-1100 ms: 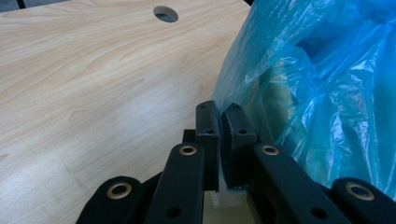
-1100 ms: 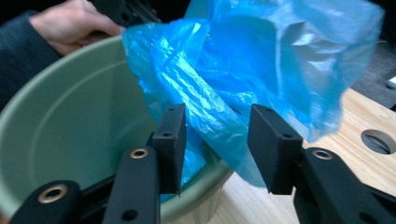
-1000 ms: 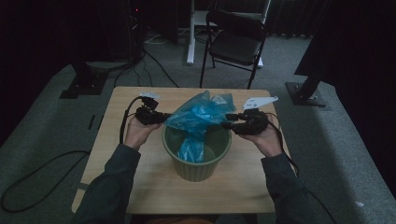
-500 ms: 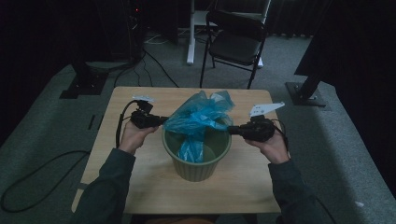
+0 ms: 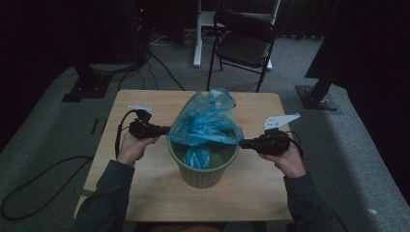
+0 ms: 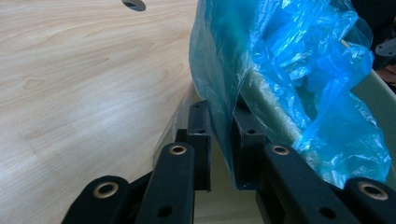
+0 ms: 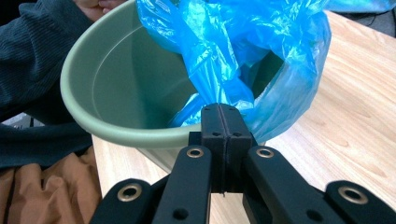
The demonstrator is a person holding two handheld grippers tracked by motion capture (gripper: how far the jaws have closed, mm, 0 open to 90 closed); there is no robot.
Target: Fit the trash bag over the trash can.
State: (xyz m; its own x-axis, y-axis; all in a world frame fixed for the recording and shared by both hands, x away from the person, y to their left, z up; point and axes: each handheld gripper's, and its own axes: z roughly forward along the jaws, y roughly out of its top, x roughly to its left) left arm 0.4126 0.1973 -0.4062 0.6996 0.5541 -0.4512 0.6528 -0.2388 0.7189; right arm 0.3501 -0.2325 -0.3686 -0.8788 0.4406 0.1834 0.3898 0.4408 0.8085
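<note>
The blue bag [image 5: 205, 121] hangs half in the green bin [image 5: 203, 171]. The right hand-held gripper [image 7: 223, 122] pinches its edge. The left hand-held gripper [image 6: 220, 122] has just been opening around the bag's other edge, so that side could slip free.

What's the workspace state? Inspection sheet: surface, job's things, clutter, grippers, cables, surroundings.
Surface: wooden table, bare around the bin.
Job's things: green bin at mid-table; blue plastic bag bunched over its mouth, partly hanging inside.
Clutter: nothing seen.
Grippers: left gripper jaws just opening, a gap between them, bag edge between; right gripper shut on the bag at the bin's rim.
Cables: black cable loops from the left gripper; another cable lies on the floor at left.
Surroundings: grey carpet, black folding chair behind the table, dark stands.
</note>
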